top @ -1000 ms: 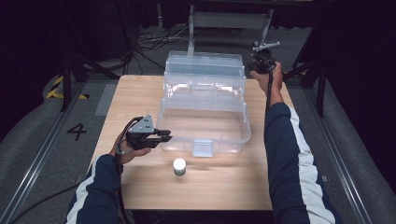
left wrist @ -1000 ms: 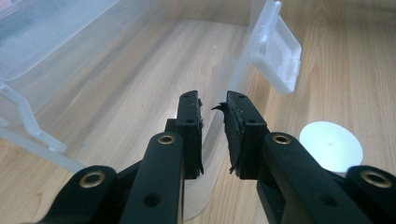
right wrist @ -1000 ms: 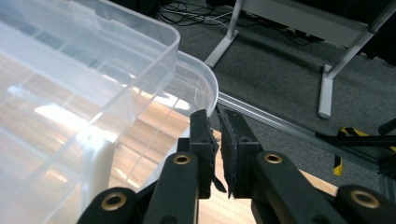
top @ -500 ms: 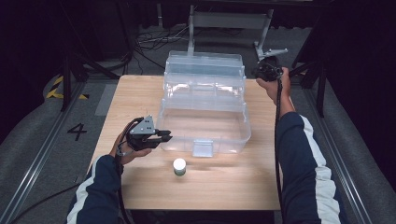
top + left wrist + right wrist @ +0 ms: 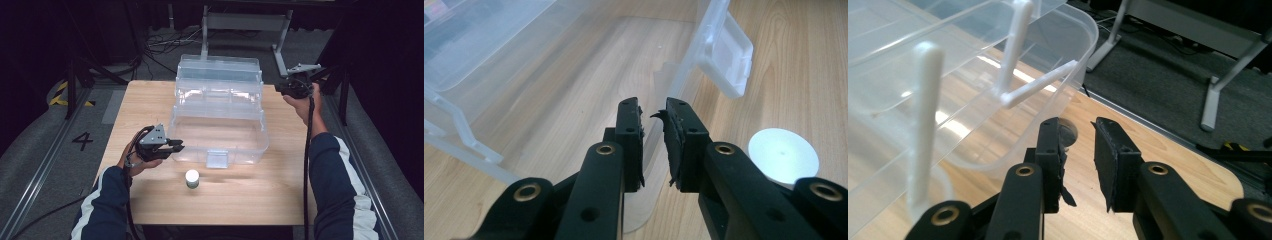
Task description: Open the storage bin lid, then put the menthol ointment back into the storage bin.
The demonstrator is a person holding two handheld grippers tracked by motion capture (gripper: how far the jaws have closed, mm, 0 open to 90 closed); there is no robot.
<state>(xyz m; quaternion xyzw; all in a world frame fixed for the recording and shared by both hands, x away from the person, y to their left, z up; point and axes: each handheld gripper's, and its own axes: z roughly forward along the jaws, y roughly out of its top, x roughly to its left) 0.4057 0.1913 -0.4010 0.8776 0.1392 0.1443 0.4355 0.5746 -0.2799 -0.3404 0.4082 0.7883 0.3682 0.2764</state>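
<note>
The clear plastic toolbox stands open in the middle of the wooden desk, its tiered trays folded back toward the far edge and its front latch facing the person. The left gripper sits at the near left corner of the lower bin; in the left gripper view its fingers grasp the thin transparent rim of that bin. The right gripper hovers off the far right side of the box. Its fingers have just been opening and stand released, with nothing between them, just beside the upper tray. A small white-capped jar stands on the desk in front of the latch.
</note>
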